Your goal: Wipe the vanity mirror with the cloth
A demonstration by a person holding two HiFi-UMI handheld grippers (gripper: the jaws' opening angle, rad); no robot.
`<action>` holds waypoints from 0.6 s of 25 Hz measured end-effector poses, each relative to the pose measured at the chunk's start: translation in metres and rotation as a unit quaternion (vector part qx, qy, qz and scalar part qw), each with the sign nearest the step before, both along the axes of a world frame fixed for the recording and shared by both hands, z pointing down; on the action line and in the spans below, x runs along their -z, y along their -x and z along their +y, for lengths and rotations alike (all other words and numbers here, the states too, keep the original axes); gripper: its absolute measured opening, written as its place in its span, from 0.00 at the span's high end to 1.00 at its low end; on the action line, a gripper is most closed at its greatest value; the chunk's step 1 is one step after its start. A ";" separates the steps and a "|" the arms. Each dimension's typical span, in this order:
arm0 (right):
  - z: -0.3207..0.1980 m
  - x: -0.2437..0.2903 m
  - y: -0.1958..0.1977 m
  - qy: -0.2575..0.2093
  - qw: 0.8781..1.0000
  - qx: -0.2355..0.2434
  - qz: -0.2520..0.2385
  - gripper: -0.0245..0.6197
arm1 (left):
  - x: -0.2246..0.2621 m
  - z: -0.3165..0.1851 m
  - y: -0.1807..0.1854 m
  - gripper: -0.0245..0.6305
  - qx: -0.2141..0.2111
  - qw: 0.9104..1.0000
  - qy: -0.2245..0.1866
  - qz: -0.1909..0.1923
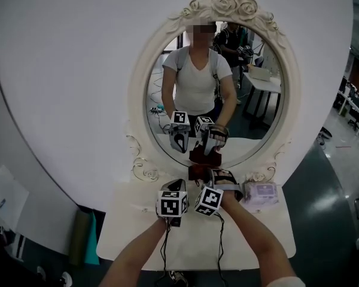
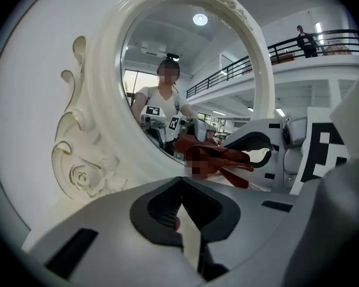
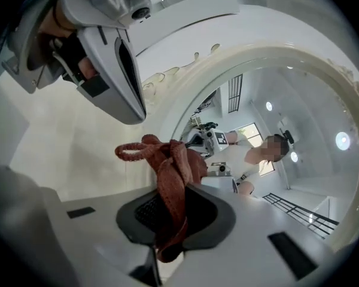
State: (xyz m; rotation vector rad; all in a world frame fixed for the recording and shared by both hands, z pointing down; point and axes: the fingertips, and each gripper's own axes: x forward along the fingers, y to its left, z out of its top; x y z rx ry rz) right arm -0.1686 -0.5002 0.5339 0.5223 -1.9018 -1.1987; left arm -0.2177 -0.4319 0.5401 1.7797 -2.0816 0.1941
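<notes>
Vanity mirror (image 1: 215, 94): one, oval, upright on a white table (image 1: 251, 238), with the cloth at the 6 o'clock edge of its glass.

Count: one dark red cloth (image 3: 170, 172), two grippers, one pale packet (image 1: 261, 191). The right gripper (image 3: 173, 220) has its jaws clamped on the cloth, whose bunched end stands out towards the lower frame; contact with the glass cannot be confirmed. The left gripper (image 2: 182, 211) sits just beside it at 9 o'clock, jaws drawn together with nothing clearly between them. The glass is unobstructed from 9 through 12 to 3 o'clock. The carved frame rim bounds it all round. The packet lies at 3 o'clock of the right gripper, near the frame foot. Bare tabletop runs at 6 o'clock to the front edge.
</notes>
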 end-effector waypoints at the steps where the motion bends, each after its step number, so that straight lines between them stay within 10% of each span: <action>1: 0.000 -0.006 0.000 0.004 1.000 0.001 0.006 0.87 | -0.006 0.001 -0.002 0.95 -0.003 1.000 0.008 -0.003; 8: 0.006 -0.008 -0.004 0.011 1.000 0.015 0.011 0.87 | -0.012 0.001 0.000 0.95 0.004 1.000 0.015 -0.006; 15: -0.016 0.142 -0.029 -0.094 0.991 0.011 -0.095 0.87 | 0.116 -0.028 0.010 0.95 0.012 0.995 -0.080 -0.062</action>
